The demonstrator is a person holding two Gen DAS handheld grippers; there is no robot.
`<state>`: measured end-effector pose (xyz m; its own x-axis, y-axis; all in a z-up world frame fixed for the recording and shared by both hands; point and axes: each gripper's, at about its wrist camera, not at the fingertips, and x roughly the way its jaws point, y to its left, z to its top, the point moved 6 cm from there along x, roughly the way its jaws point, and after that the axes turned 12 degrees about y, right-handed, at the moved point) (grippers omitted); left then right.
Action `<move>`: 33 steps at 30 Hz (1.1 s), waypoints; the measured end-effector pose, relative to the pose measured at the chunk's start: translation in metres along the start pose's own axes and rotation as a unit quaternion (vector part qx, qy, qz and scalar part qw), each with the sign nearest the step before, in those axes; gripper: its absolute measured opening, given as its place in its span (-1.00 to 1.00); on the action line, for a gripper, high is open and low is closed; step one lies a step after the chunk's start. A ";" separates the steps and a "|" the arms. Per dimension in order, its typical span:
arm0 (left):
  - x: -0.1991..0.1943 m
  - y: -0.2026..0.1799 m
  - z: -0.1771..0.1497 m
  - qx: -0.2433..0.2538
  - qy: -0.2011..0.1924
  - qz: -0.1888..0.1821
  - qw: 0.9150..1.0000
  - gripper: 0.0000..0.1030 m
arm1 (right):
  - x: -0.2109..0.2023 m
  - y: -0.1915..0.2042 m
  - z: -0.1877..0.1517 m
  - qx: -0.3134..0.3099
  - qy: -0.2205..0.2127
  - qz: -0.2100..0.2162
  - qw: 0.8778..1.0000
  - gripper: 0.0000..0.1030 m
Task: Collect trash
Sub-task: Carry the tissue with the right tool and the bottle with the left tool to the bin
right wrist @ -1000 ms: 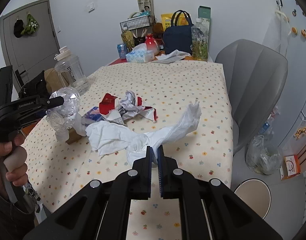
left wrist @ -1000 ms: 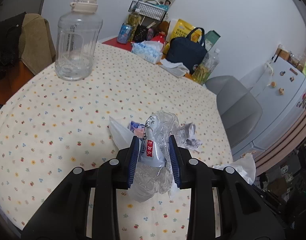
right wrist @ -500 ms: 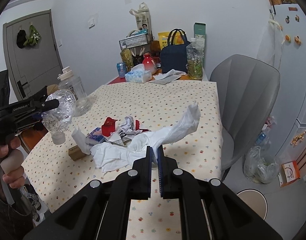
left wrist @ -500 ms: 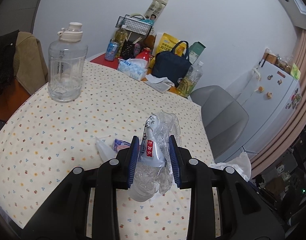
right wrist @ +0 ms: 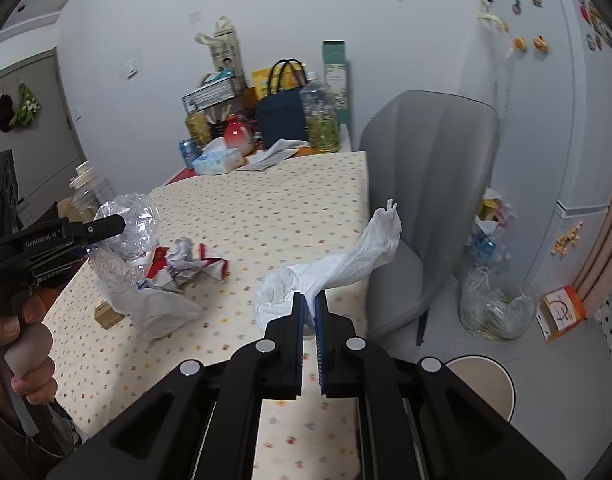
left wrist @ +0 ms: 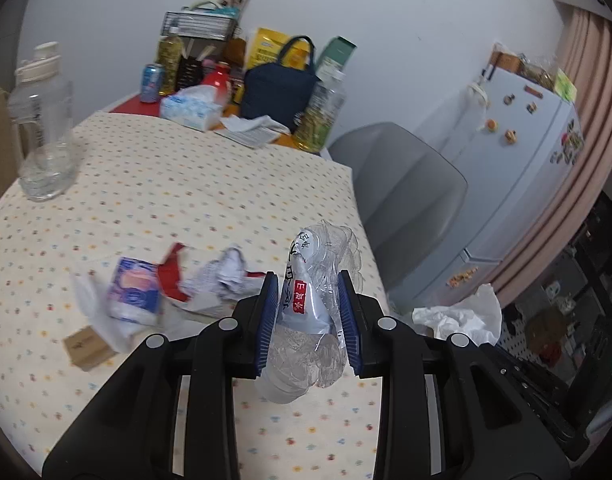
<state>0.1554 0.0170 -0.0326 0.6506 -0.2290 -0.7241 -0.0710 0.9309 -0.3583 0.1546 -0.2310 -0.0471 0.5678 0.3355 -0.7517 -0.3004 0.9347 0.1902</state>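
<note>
My left gripper (left wrist: 308, 300) is shut on a crushed clear plastic bottle (left wrist: 314, 280) with a red-and-white label, held above the table's near right part; it also shows in the right wrist view (right wrist: 123, 236). My right gripper (right wrist: 310, 300) is shut on a white plastic bag (right wrist: 346, 264), lifted off the table near its right edge; the bag also shows in the left wrist view (left wrist: 462, 314). Crumpled paper and red wrappers (left wrist: 213, 280), a blue-pink packet (left wrist: 133, 288), white plastic (right wrist: 161, 312) and a small brown box (left wrist: 87, 346) lie on the dotted tablecloth (left wrist: 165, 184).
A big clear water jug (left wrist: 45, 132) stands at the table's left. Bottles, a can, a tissue pack (left wrist: 191, 110) and a navy bag (left wrist: 279, 84) crowd the far end. A grey chair (right wrist: 426, 184), a floor bag of trash (right wrist: 494, 304), a round stool (right wrist: 482, 384) and a fridge (right wrist: 546, 92) are on the right.
Both grippers have risen and swung right. The white bag has lifted off the table with the right gripper. The bottle stays clamped in the left gripper.
</note>
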 end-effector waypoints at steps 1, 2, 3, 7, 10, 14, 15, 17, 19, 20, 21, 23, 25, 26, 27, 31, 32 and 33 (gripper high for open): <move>0.006 -0.008 -0.001 0.006 0.005 -0.003 1.000 -0.41 | -0.001 -0.006 -0.001 0.006 0.000 -0.004 1.000 -0.87; 0.011 -0.014 -0.002 0.011 0.009 -0.005 1.000 -0.42 | -0.002 -0.016 -0.003 0.013 0.000 -0.008 1.000 -0.87; 0.017 -0.022 -0.003 0.016 0.013 -0.007 1.000 -0.42 | -0.002 -0.024 -0.004 0.021 0.001 -0.013 1.000 -0.87; 0.039 -0.056 -0.006 0.039 0.030 -0.015 0.999 -0.41 | -0.004 -0.058 -0.009 0.047 0.002 -0.028 0.999 -0.87; 0.056 -0.078 -0.009 0.054 0.044 -0.019 0.997 -0.42 | -0.004 -0.078 -0.013 0.063 0.004 -0.036 0.997 -0.87; 0.079 -0.104 -0.014 0.070 0.064 -0.022 0.995 -0.41 | 0.001 -0.107 -0.021 0.088 0.011 -0.044 0.995 -0.87; 0.086 -0.111 -0.016 0.074 0.070 -0.022 0.995 -0.41 | 0.003 -0.114 -0.024 0.093 0.014 -0.045 0.995 -0.87; 0.098 -0.122 -0.018 0.081 0.079 -0.021 0.993 -0.41 | 0.007 -0.127 -0.030 0.103 0.018 -0.047 0.993 -0.87; 0.110 -0.131 -0.020 0.086 0.089 -0.020 0.992 -0.42 | 0.012 -0.141 -0.036 0.114 0.024 -0.050 0.992 -0.87; 0.117 -0.134 -0.021 0.088 0.094 -0.020 0.992 -0.41 | 0.015 -0.146 -0.038 0.119 0.027 -0.050 0.991 -0.87; 0.122 -0.138 -0.022 0.090 0.098 -0.020 0.991 -0.41 | 0.019 -0.154 -0.040 0.125 0.031 -0.051 0.990 -0.87; 0.133 -0.147 -0.025 0.096 0.107 -0.018 0.989 -0.41 | 0.026 -0.168 -0.045 0.137 0.039 -0.052 0.988 -0.87; 0.143 -0.156 -0.028 0.101 0.115 -0.017 0.988 -0.41 | 0.034 -0.179 -0.049 0.146 0.046 -0.053 0.987 -0.87; 0.149 -0.161 -0.029 0.105 0.119 -0.016 0.987 -0.41 | 0.039 -0.185 -0.052 0.151 0.051 -0.054 0.986 -0.87; 0.152 -0.164 -0.030 0.107 0.122 -0.015 0.987 -0.41 | 0.045 -0.192 -0.055 0.156 0.056 -0.054 0.985 -0.87; 0.169 -0.174 -0.034 0.115 0.137 -0.012 0.984 -0.41 | 0.065 -0.213 -0.065 0.173 0.075 -0.053 0.981 -0.86; 0.173 -0.177 -0.036 0.117 0.140 -0.011 0.983 -0.41 | 0.071 -0.218 -0.067 0.176 0.080 -0.052 0.980 -0.84; 0.177 -0.179 -0.038 0.119 0.144 -0.010 0.982 -0.42 | 0.075 -0.222 -0.069 0.179 0.084 -0.050 0.979 -0.81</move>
<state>0.2548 -0.2012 -0.1188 0.4073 -0.2870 -0.8670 0.1409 0.9577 -0.2508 0.2110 -0.4211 -0.1896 0.4378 0.2440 -0.8653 0.0551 0.9534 0.2967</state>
